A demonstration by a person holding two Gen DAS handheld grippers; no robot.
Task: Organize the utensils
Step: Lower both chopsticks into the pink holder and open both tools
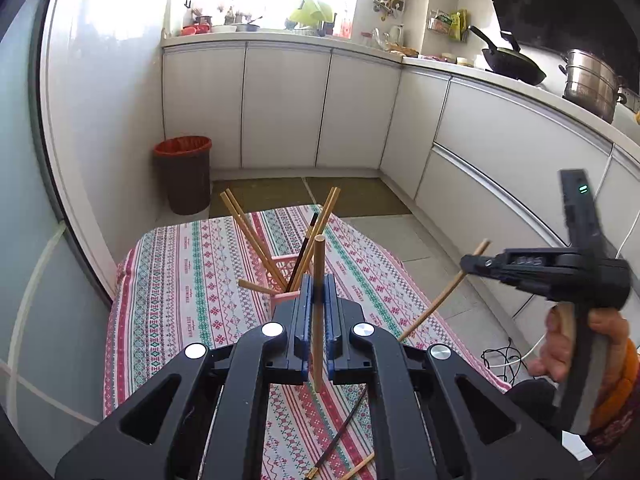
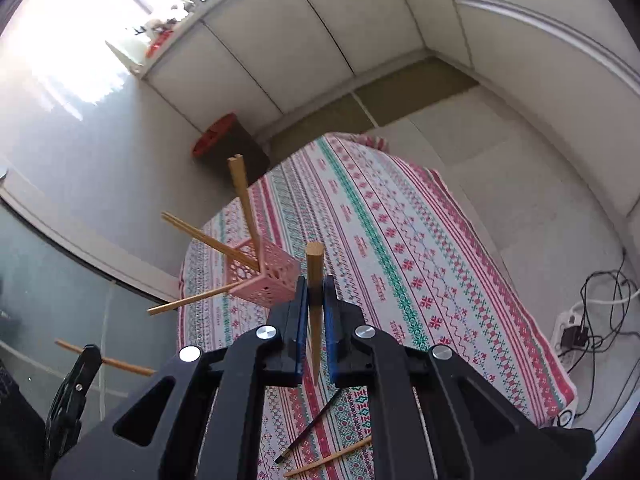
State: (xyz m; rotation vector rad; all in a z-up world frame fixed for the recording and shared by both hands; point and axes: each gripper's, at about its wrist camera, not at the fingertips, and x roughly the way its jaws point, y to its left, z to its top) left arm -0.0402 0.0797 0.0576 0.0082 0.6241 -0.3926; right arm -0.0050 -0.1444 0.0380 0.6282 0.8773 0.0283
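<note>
A pink perforated holder point(image 1: 285, 280) point(image 2: 262, 278) stands on the patterned tablecloth point(image 1: 192, 280) point(image 2: 400, 240) with several wooden chopsticks point(image 1: 250, 232) point(image 2: 242, 196) fanned out of it. My left gripper point(image 1: 318, 292) is shut on a wooden chopstick point(image 1: 319, 304), held upright just in front of the holder. My right gripper point(image 2: 315, 292) is shut on another wooden chopstick point(image 2: 315, 312), held above the cloth to the right of the holder. It also shows in the left wrist view point(image 1: 470, 262) at right, with its chopstick point(image 1: 440, 300).
A dark chopstick point(image 2: 308, 430) and a wooden chopstick point(image 2: 328, 458) lie on the cloth near its front edge. A brown bin point(image 1: 184, 172) with a red liner stands on the floor beyond the table. White cabinets point(image 1: 320, 108) line the walls. Cables and a power strip point(image 2: 576, 328) lie on the floor at right.
</note>
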